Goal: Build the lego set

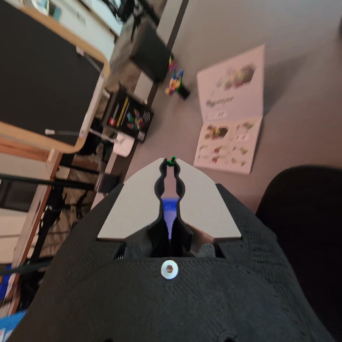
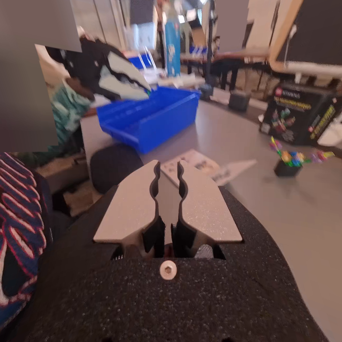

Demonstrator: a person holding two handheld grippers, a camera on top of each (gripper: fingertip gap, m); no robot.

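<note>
Grey tabletop point(image 2: 212, 120) carries an open instruction booklet point(image 1: 231, 111) at two o'clock; left gripper point(image 1: 171, 162) pinches a green piece point(image 1: 172, 160) for assembly, right gripper point(image 2: 168, 163) parted, empty.

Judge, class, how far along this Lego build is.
Done: a colourful flower model stands on its black base. In hand: the left gripper pinches a small green piece. The right gripper is open, empty. Left: attaching that piece; the instruction booklet lies open.
</note>
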